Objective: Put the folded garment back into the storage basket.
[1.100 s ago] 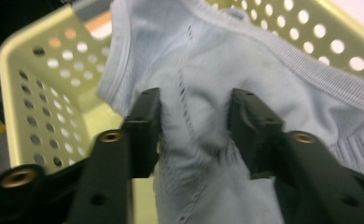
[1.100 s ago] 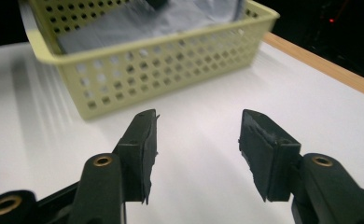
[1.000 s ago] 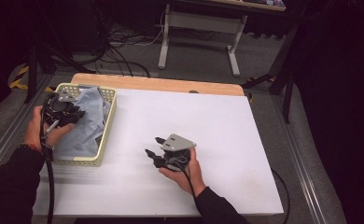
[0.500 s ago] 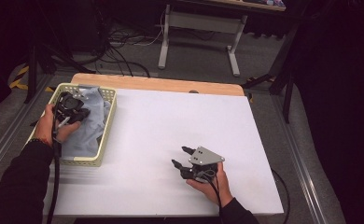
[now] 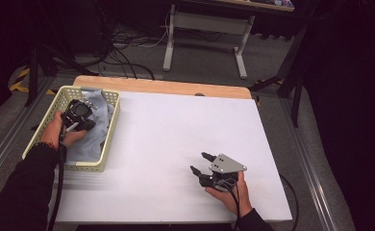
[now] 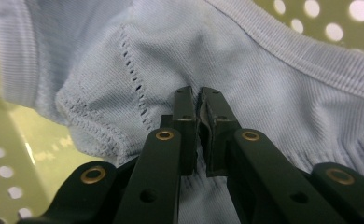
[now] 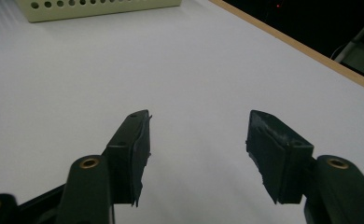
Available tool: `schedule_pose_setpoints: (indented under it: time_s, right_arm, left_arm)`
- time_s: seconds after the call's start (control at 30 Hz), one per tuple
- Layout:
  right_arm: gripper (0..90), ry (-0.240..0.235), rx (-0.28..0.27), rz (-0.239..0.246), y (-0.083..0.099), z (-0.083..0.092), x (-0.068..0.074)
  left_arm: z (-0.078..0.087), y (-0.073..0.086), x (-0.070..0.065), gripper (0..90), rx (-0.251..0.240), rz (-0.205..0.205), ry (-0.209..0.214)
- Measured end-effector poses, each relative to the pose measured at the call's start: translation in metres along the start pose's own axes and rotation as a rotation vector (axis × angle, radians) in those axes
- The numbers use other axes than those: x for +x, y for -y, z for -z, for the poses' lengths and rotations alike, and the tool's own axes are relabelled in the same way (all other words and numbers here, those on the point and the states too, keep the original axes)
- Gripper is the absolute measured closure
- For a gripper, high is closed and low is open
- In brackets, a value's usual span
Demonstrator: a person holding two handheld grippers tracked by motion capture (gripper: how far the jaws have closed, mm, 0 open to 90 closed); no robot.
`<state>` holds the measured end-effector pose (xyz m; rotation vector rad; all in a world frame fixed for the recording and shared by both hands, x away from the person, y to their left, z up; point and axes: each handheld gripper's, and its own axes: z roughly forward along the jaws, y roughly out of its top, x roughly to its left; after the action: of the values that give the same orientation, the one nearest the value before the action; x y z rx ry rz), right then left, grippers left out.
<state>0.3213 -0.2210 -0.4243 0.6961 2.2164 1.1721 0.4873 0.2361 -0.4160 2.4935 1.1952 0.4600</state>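
A light blue ribbed cloth (image 5: 92, 142) lies in a pale green perforated basket (image 5: 87, 167) at the table's left edge. My left gripper (image 5: 86, 126) reaches down into the basket. Its jaws have just been closing, and they are shut on a pinched fold of the cloth (image 6: 273, 84), seen close up around the left gripper (image 6: 199, 95). My right gripper (image 5: 198, 161) rests low over the white table (image 5: 176, 125) near the front right and points left toward the basket. Its jaws have just been opening. In its own view the right gripper (image 7: 198, 126) is open with nothing between the pads.
The basket's wall (image 7: 101, 9) shows far off in the right gripper view. A wooden strip (image 5: 161, 86) edges the table's far side. Beyond it are cables and a metal frame's legs (image 5: 238, 53) on the floor. Metal rails run along both sides of the table.
My right hand has moved right and toward the table's front edge, jaws wider. My left gripper has sunk into the basket and shut on the cloth.
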Motion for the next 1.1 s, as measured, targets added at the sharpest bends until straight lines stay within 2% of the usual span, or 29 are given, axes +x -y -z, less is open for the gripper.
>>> schedule_pose_setpoints:
  time_s: [0.17,0.27,0.4,0.43,0.53,0.57,0.73,0.97,1.1]
  right_arm:
    - [39.5,0.016,-0.001,-0.007,0.005,0.008,-0.004]
    - [38.2,0.027,0.009,0.005,0.007,0.012,-0.005]
    - [36.9,0.030,0.016,0.018,0.010,0.016,-0.007]
    - [36.7,0.030,0.013,0.019,0.010,0.017,-0.007]
    - [35.5,0.030,-0.006,0.007,0.009,0.019,-0.009]
    - [35.0,0.030,-0.014,-0.003,0.009,0.020,-0.010]
    - [33.4,0.028,-0.045,-0.011,0.006,0.023,-0.009]
    - [30.6,0.024,-0.066,-0.028,0.005,0.023,-0.011]
    - [28.2,0.025,-0.064,-0.031,0.006,0.022,-0.012]
  left_arm:
    - [-0.001,0.000,0.000,84.9,0.004,0.004,0.003]
    - [0.003,-0.001,-0.002,84.8,-0.002,-0.008,-0.015]
    - [0.013,0.000,-0.003,84.2,-0.040,-0.014,-0.032]
    - [0.016,0.000,-0.003,84.2,-0.051,-0.018,-0.047]
    - [0.025,0.001,-0.004,85.4,-0.079,-0.012,-0.053]
    - [0.028,0.002,-0.004,85.5,-0.091,-0.021,-0.056]
    - [0.047,0.004,-0.013,85.2,-0.195,-0.025,-0.064]
    - [0.069,0.004,-0.033,81.3,-0.337,-0.060,-0.068]
    - [0.078,0.006,-0.047,79.0,-0.391,-0.086,-0.066]
